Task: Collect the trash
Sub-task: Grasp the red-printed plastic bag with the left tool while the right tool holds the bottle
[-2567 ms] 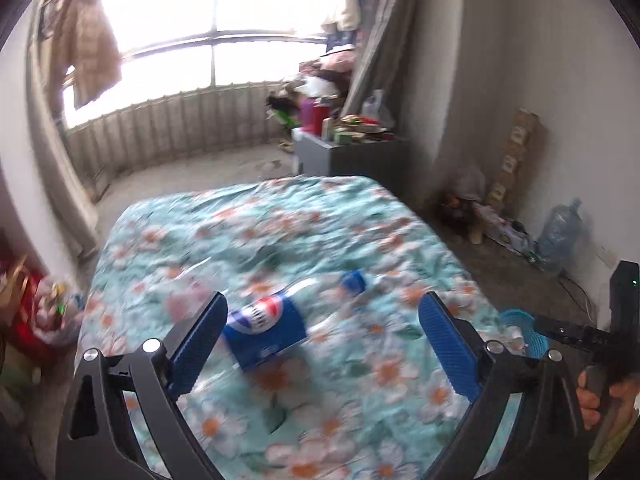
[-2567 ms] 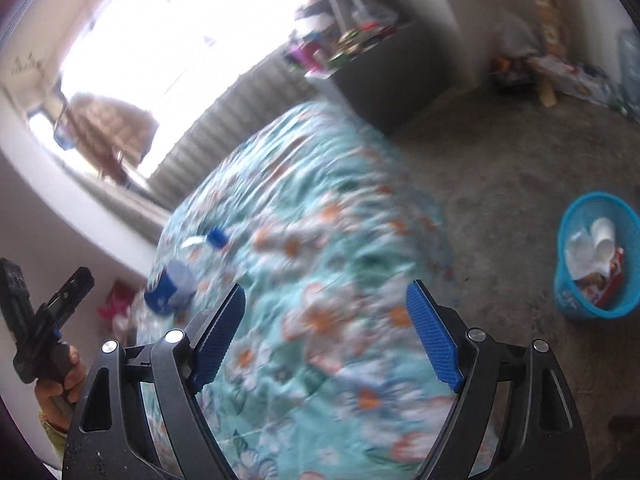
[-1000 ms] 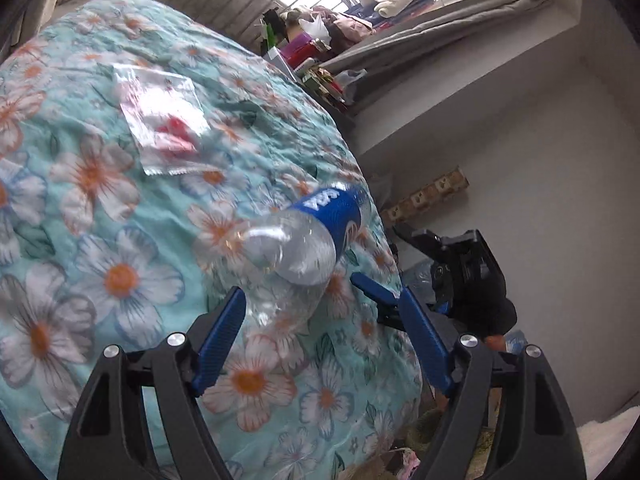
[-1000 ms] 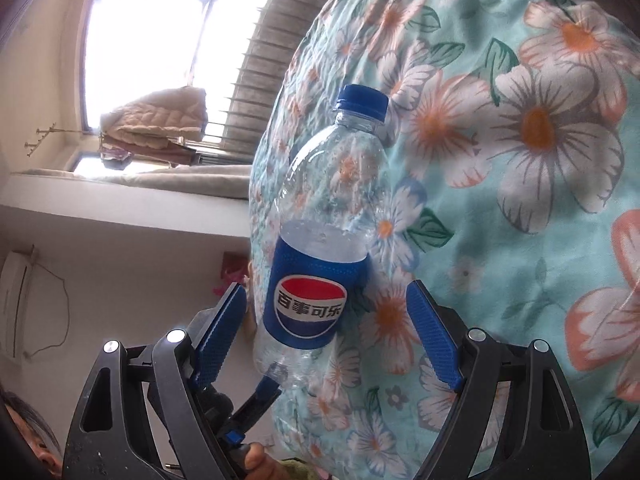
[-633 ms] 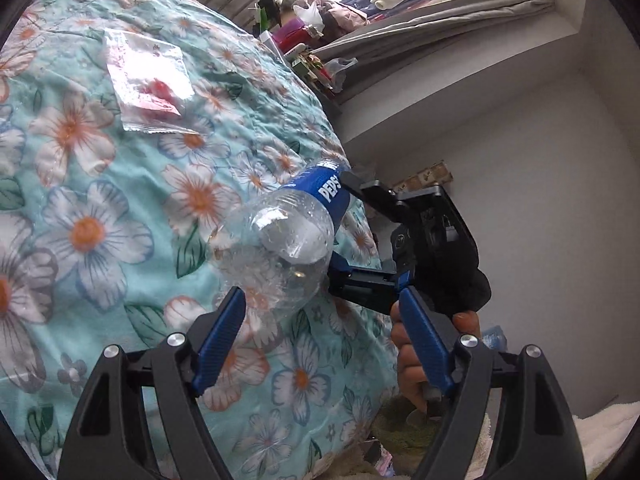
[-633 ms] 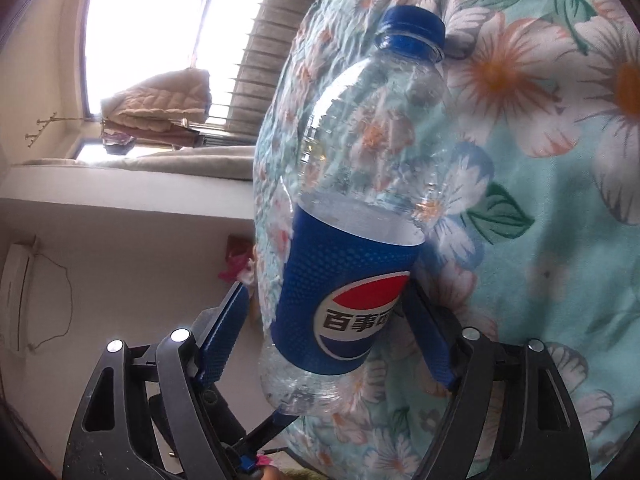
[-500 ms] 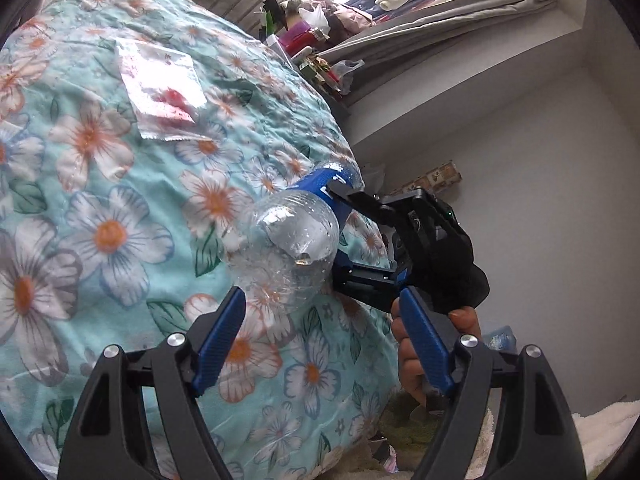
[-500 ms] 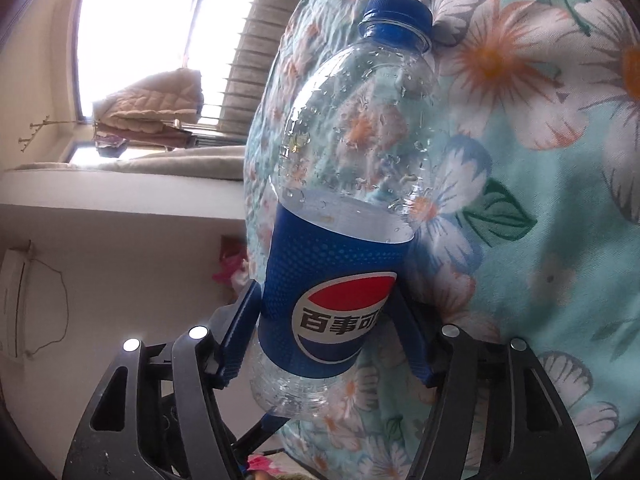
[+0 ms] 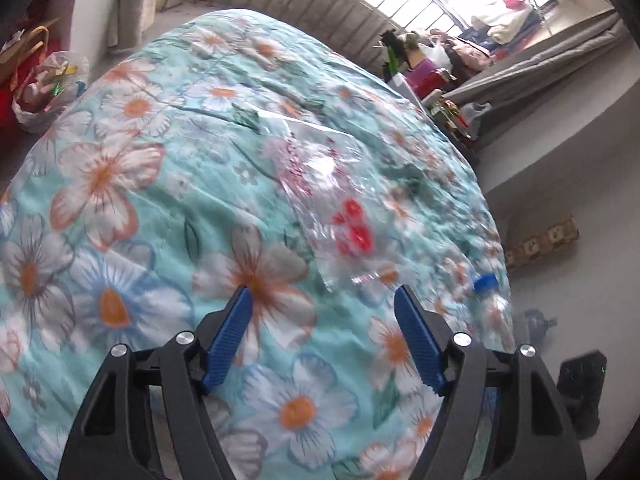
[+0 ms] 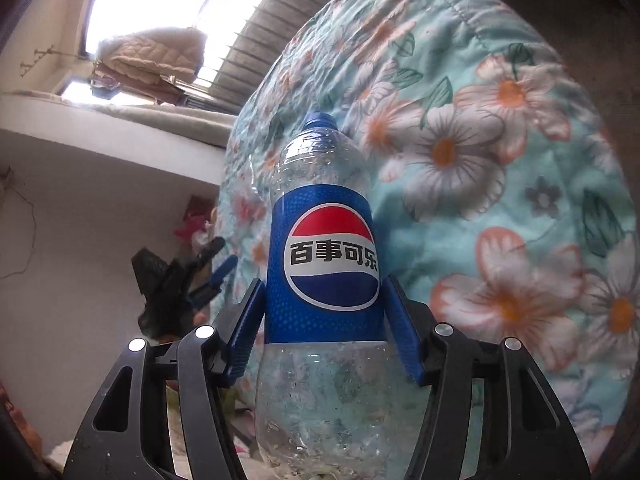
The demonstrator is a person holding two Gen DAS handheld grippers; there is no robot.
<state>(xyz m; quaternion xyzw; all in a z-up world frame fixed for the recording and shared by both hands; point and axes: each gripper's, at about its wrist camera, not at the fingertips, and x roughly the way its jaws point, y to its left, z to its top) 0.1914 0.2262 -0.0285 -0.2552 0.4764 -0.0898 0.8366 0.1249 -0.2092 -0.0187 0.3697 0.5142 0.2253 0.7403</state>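
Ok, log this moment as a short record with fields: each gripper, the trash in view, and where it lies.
right gripper: shut on bottle, fingers on its blue label
bottle: clear plastic, blue cap, looks empty
left gripper: open, holds nothing, over the quilt
wrapper: clear plastic with red print, lies flat on the quilt, ahead of the left gripper
likely next pick: wrapper, by the left gripper
bin: not in view
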